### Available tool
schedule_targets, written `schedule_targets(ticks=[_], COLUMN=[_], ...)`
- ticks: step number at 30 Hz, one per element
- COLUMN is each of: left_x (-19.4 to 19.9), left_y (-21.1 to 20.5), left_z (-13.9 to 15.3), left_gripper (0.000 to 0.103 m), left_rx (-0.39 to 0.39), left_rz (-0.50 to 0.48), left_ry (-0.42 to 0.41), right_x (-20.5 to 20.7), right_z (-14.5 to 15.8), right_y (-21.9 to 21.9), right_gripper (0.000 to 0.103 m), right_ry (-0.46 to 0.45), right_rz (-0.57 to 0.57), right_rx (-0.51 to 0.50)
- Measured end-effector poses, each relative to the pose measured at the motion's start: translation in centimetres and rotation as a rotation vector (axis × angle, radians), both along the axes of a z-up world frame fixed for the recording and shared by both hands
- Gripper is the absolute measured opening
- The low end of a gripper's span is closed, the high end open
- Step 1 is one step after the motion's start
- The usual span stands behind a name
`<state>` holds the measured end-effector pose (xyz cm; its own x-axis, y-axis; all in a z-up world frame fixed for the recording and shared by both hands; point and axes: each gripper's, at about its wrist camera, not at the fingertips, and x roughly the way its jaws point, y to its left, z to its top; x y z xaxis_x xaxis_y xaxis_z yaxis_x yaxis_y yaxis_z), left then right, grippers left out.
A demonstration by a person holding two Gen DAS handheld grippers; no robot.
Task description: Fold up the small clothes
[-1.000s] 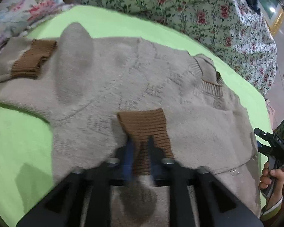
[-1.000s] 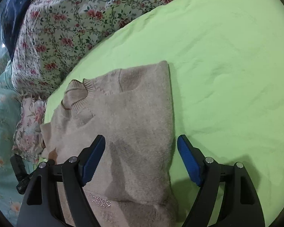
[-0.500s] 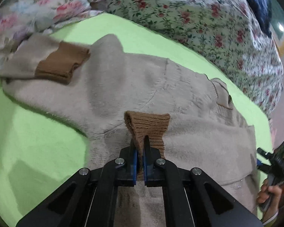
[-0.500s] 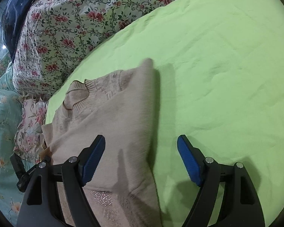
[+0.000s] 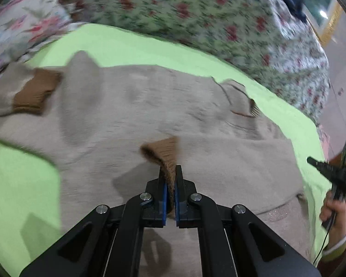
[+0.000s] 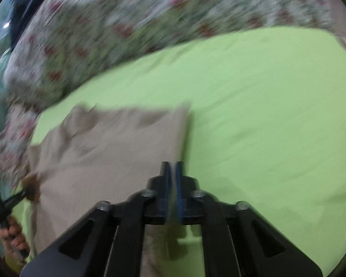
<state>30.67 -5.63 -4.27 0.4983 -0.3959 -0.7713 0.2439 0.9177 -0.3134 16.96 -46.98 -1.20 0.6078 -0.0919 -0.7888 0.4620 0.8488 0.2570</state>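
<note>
A green sheet [image 5: 126,43] covers the bed. A beige sweater [image 5: 131,115] lies flat across it, long axis sideways. The left tool [image 5: 170,180] is clenched on its brown cuff [image 5: 163,150]; the right tool [image 6: 172,180] pinches the sweater's right edge.

Beige sweater [image 5: 196,120], brown cuffs [image 5: 163,149], green sheet [image 6: 265,115]
</note>
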Motion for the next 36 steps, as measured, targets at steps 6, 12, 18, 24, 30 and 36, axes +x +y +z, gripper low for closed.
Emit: schedule_targets(ticks=[6,12,18,24,30,36], left_x=[0.5,0.6,0.2,0.5,0.3,5.8], left_y=[-0.7,-0.4,-0.2,-0.4,5.3,10.3], left_z=[-1.1,-1.3,-0.3,-2.5,1.0,1.9], left_gripper=[0.004,0.004,0.004,0.007,0.020,0.063], left_rx=[-0.006,0.024,0.023,0.115,0.175,0.317], left_rz=[0.023,0.018,0.012,0.021,0.083,0.213], left_ry=[0.023,0.031,0.007,0.034,-0.041,-0.054], right_x=[-1.7,0.2,1.1,1.1,-3.2,-6.5], right_z=[-0.2,-1.7,-2.6,-4.2,1.1,2.3], right_y=[1.1,6.7,6.3,5.4,6.9,11.8], right_gripper=[0.031,0.088,0.011,0.016,0.062,0.068], right_ry=[0.008,0.009,0.045,0.129,-0.035,-0.099], right_rz=[0.081,0.198,0.162,0.117,0.086,0.189], right_rx=[0.110,0.077,0.095,0.101,0.072,0.162])
